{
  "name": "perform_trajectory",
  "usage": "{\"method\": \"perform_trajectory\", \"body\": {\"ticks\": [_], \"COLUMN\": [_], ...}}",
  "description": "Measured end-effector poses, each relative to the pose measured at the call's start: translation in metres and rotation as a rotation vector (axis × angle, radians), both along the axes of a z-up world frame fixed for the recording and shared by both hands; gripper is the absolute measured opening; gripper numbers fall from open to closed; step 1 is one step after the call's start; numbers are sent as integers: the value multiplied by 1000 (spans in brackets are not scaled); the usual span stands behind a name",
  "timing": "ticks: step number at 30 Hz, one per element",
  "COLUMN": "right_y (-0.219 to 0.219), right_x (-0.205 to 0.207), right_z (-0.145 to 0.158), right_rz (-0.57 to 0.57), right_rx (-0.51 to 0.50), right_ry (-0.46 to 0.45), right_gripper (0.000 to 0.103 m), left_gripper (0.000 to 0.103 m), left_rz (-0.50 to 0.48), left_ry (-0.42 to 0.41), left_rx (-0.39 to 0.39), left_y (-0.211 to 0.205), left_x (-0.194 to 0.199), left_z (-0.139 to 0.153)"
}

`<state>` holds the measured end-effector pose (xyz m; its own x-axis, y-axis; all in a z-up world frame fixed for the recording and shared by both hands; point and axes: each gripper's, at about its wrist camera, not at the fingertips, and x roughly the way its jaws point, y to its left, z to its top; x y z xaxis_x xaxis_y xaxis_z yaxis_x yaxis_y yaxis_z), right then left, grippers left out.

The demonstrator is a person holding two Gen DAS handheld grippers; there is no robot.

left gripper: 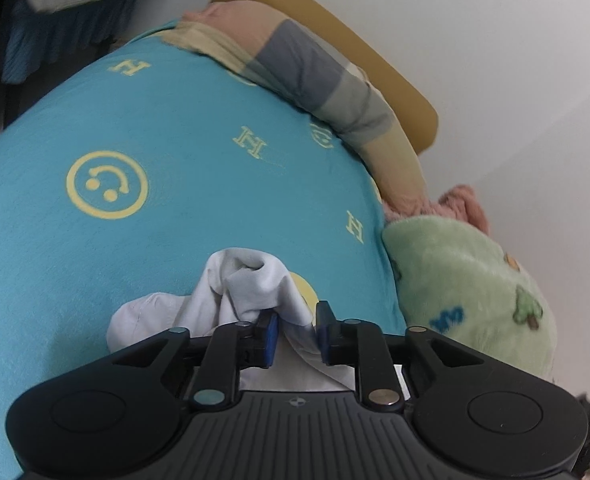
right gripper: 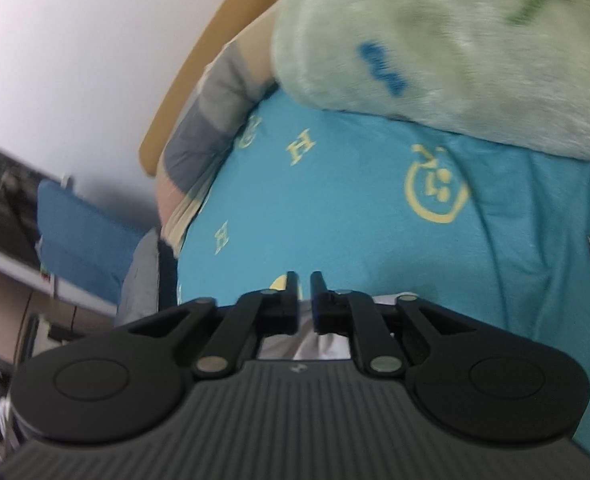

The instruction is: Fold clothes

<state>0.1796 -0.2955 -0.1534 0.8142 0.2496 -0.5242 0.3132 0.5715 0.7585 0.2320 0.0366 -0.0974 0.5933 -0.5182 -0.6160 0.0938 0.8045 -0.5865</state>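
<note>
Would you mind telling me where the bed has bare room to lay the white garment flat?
The teal sheet is bare from the white garment up to the striped pillow. The right edge is crowded by the green fleece blanket.

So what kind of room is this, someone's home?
Most likely a bedroom: a bed with a teal smiley-print sheet, a fleecy green blanket beside it, and a striped pillow against a mustard headboard.

The white garment [left gripper: 251, 292] runs hidden beneath the left claw [left gripper: 297, 334]; right-wrist view is blurred.
</note>
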Motion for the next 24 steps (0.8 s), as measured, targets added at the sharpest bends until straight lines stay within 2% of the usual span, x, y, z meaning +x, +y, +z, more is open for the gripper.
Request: {"method": "perform_trajectory", "body": {"ticks": [1, 2, 3, 4, 5, 6, 7, 9, 12, 15, 18, 19, 22, 23, 24], "right_y": [3, 5, 5, 6, 6, 7, 9, 12, 17, 26, 39, 44, 59, 61, 63], "right_x": [-1, -4, -9, -12, -15, -18, -21, -27, -30, -20, -7, -3, 12, 12, 9], "right_z": [3, 6, 8, 11, 14, 17, 19, 23, 23, 20, 11, 6, -11, -12, -9], "right_rz": [10, 14, 13, 11, 14, 21, 26, 34, 74, 146, 210, 224, 262, 262, 254], "right_rx": [-18, -28, -28, -26, -31, -39, -51, -71, -77, -128, -228, -269, -387, -412, -427], "right_ry": [-9, -27, -50, -68, -77, -82, -88, -99, -99, -76, -44, -36, 3, 3, -6], "right_gripper": [50, 72, 83, 82, 82, 83, 83, 83, 83, 83, 82, 81, 67, 55, 47], "left_gripper": [28, 36, 41, 56, 84, 94, 100, 101, 102, 101, 91, 83, 58, 41, 32], "left_rz": [-7, -12, -18, -24, -30, -35, -41, -61, -89, -85, -67, -59, -24, -5, 9], "left_ry": [-19, -41, -62, -84, -105, -126, -148, -197, -221, -225, -174, -144, -93, -89, -87], "left_rx": [6, 9, 13, 17, 21, 25, 29, 58, 127, 235, 337, 354, 336, 315, 295], "left_y": [1, 3, 5, 7, 9, 11, 13, 12, 7, -1, -10, -12, -6, -2, 1], "left_x": [-5, -11, -17, -23, -29, -35, -41, -53, -64, -68, -59, -55, -43, -42, -41], "left_z": [5, 11, 16, 21, 27, 32, 38, 46, 48, 31, 3, -8, -28, -30, -30]}}
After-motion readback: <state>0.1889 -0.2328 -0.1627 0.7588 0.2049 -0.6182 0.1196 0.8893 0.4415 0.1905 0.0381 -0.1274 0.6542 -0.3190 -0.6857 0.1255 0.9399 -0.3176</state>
